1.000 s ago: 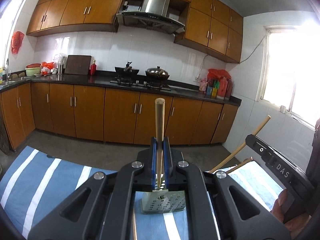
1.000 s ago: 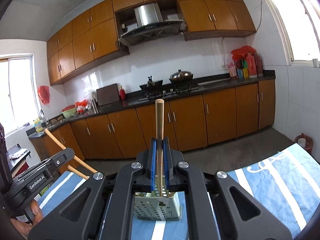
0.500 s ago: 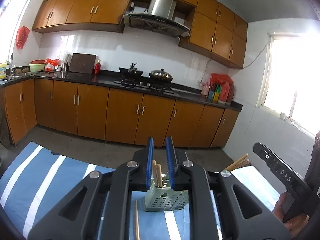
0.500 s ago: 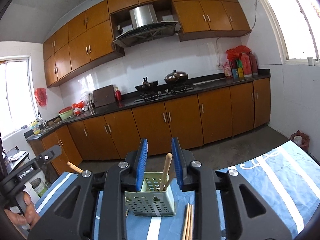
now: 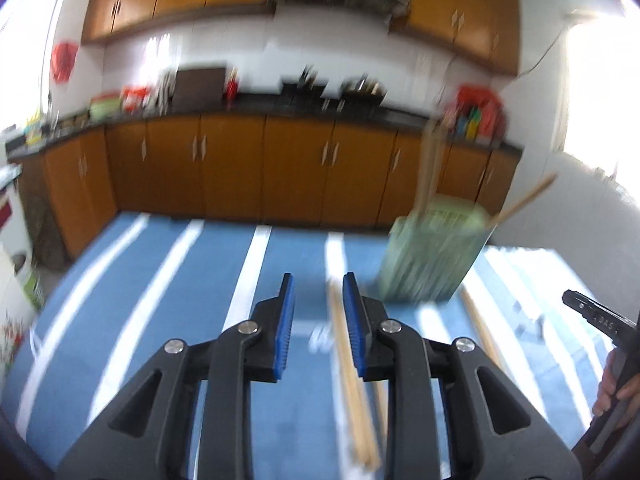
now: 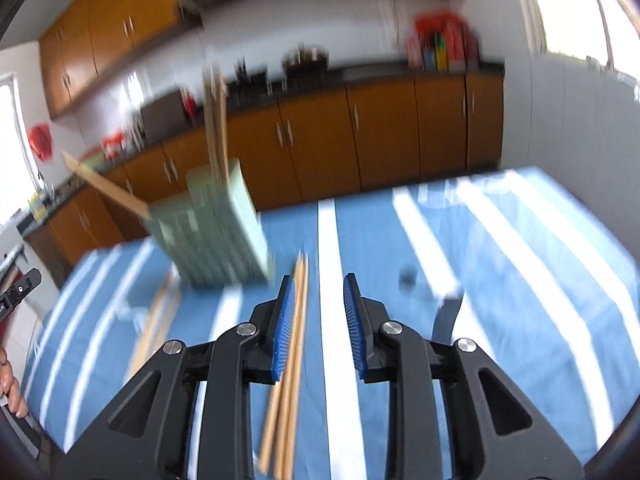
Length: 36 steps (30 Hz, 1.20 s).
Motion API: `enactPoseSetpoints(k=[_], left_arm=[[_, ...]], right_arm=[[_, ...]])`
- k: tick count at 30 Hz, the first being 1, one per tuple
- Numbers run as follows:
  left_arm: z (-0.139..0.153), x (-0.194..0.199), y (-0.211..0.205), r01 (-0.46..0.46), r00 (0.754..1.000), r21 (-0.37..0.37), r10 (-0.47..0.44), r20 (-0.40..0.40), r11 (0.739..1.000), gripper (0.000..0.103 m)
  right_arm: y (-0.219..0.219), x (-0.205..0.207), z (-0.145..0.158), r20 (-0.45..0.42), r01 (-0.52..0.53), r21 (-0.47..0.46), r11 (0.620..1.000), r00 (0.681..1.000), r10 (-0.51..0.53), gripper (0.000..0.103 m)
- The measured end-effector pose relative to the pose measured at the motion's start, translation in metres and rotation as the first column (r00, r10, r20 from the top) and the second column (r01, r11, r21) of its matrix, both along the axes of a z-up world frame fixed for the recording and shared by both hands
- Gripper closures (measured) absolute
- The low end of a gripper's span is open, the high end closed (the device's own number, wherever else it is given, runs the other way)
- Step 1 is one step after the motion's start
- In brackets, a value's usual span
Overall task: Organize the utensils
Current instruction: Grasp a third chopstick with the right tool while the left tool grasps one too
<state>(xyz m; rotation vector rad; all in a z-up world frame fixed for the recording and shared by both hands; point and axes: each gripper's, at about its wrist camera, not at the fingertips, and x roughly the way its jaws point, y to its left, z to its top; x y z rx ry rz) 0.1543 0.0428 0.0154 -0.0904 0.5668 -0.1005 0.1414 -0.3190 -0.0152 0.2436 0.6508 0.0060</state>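
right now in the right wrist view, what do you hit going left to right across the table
loose chopsticks on the cloth → green utensil basket → chopsticks by the right gripper's left pad → right gripper, jaws open → white stripe of the blue tablecloth

A pale green slotted holder (image 5: 432, 256) stands on the blue striped cloth, wooden chopsticks (image 5: 430, 164) sticking up from it, one (image 5: 524, 200) leaning out sideways. More chopsticks (image 6: 286, 376) lie flat on the cloth in front of it, and another pair (image 6: 158, 320) beside it, all blurred
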Motion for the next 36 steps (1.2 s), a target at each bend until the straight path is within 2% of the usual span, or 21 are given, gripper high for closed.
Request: enactPoseSetpoints(k=[2,5,11,23,27,36], left_arm=[[-0.026,0.003,0.008,-0.020,0.997,-0.003,0.020,-0.078,1.000,0.077],[-0.048,0.005,0.014,-0.030,0.990,-0.002,0.030,-0.138,1.000,0.077],[-0.059,0.005,0.011,-0.022,0.984,0.009,0.023,-0.175,1.000,0.076],[-0.073,0.009,-0.004,0.008,0.977,0.014,-0.005,-0.213,1.000,0.074],[-0.076,0.010,-0.007,0.016,0.975,0.014,-0.012,-0.223,1.000,0.074],[-0.086,0.016,-0.020,0.067,0.965,-0.011,-0.067,-0.255,0.998,0.074]], right_arm=[[0.009,0.002,-0.024,-0.064,-0.020,0.011,1.000,0.998,0.021,0.079],[0.022,0.005,-0.048,-0.126,-0.051,0.025,0.998,0.991,0.054,0.084],[0.040,0.014,-0.068,-0.187,-0.083,-0.003,0.997,0.979,0.081,0.086],[0.041,0.017,-0.078,-0.224,-0.093,-0.043,0.995,0.971,0.081,0.087],[0.043,0.018,-0.079,-0.223,-0.090,-0.088,0.992,0.972,0.069,0.095],[0.016,0.019,-0.080,-0.224,0.024,-0.102,0.995,0.973,-0.047,0.096]])
